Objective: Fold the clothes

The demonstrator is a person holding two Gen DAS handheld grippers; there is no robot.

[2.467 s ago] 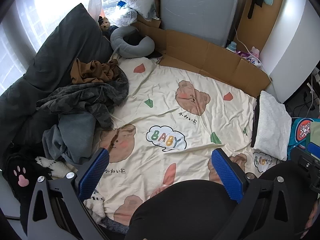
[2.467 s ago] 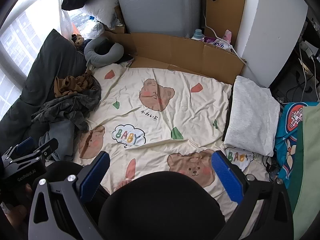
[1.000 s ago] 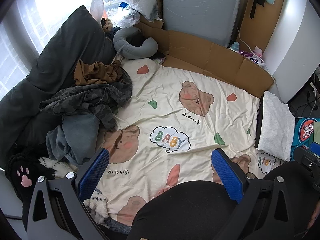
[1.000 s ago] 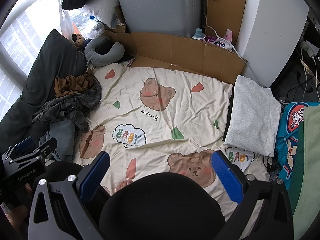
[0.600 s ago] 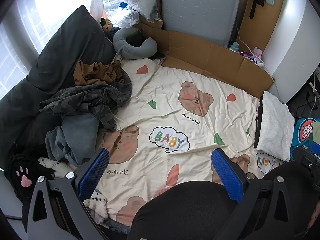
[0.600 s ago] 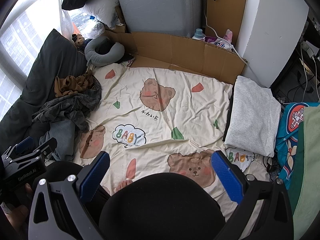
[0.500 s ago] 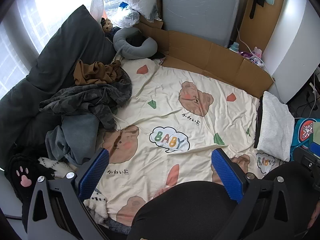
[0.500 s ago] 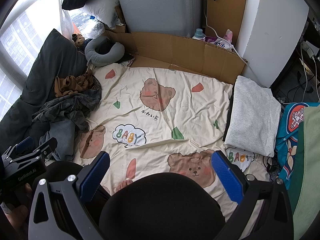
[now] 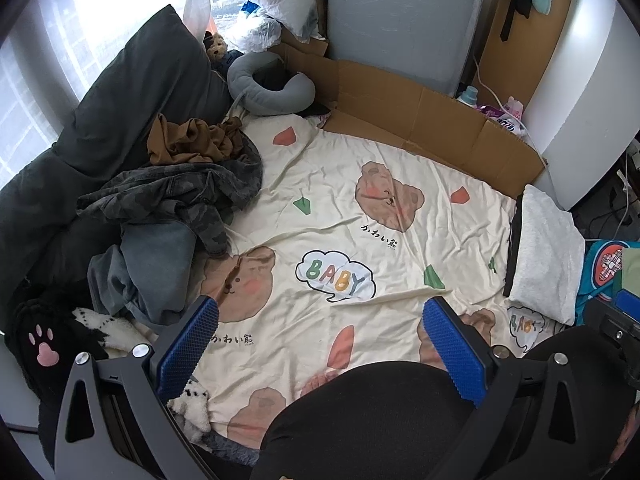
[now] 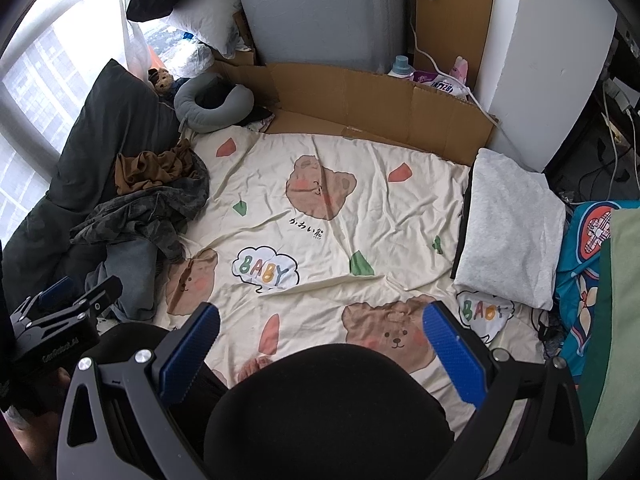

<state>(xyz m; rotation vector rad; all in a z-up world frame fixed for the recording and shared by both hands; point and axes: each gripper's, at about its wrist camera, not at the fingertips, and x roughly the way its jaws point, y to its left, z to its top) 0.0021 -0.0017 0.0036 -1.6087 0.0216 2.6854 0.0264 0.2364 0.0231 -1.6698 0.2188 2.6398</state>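
Nothing is in hand yet; I judge this the pause before picking the next garment. The unfolded clothes pile (image 9: 172, 200) lies heaped just left of the bear-print sheet (image 9: 360, 240), against the dark pillow (image 9: 132, 108); a folded grey garment (image 10: 508, 224) already sits at the sheet's right edge. The next move calls for reaching left to the pile and pulling one piece onto the sheet. The left tool (image 9: 320, 344) and right tool (image 10: 320, 350) both stand wide apart, holding and touching nothing.
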